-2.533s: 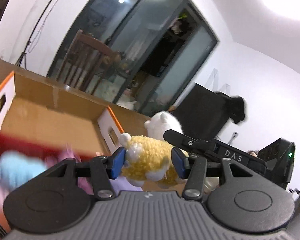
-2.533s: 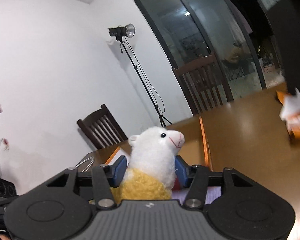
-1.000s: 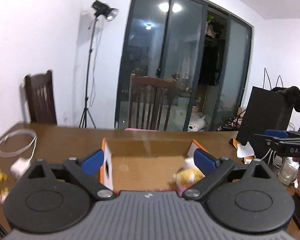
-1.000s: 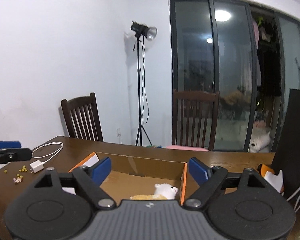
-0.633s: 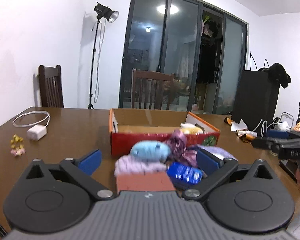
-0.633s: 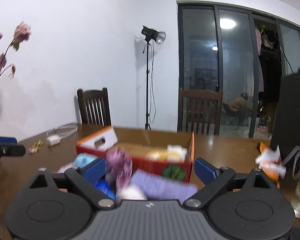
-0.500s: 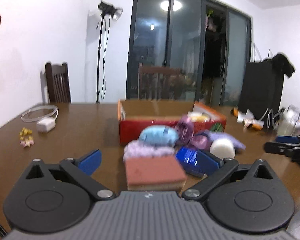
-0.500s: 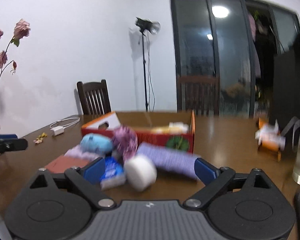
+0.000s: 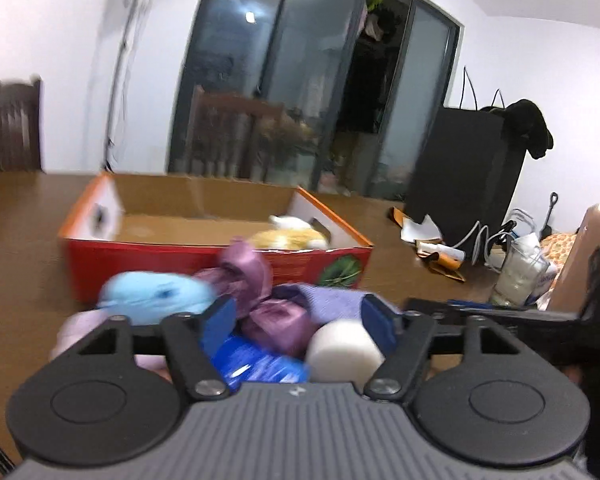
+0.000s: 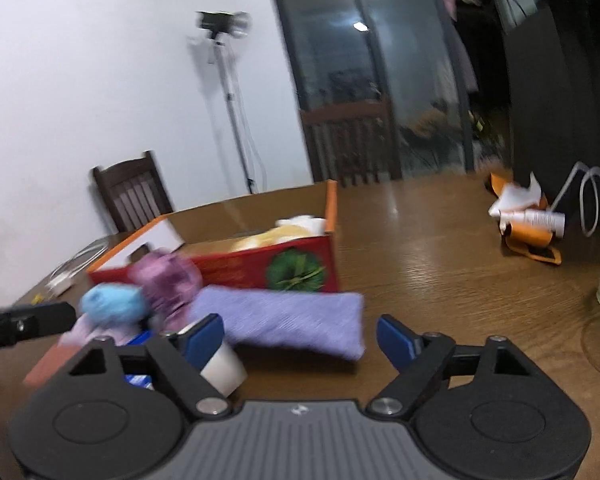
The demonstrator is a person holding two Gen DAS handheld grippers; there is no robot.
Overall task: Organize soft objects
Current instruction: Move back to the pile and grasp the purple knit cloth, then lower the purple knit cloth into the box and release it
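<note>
- The left gripper (image 9: 300, 320) is seen low over a heap of soft things on the brown table (image 9: 24, 216); its jaws have just been closing and stand at a middling gap, with nothing pressed between the pads.
- Between and beyond its fingers, a purple satin bundle (image 9: 260, 292), a blue packet (image 9: 252, 364) and a white foam roll (image 9: 342, 354) are seen; whether any is touched cannot be told through the blur.
- A light blue plush (image 9: 152, 294) lies to the left of the bundle, just in front of the box.
- The right gripper (image 10: 300, 338) is held with its jaws fairly wide, having just been closing a little; nothing is gripped.
- A folded lilac cloth (image 10: 288, 320) lies just beyond the right gripper's fingers, near the red front wall of the box.
- The cardboard box (image 9: 204, 256) stands on the table behind the heap, and a yellow and white plush toy (image 9: 288, 236) lies inside it at its right end.
- Crumpled orange and white packaging (image 10: 528, 224) lies well apart, to the far right on the table.
</note>
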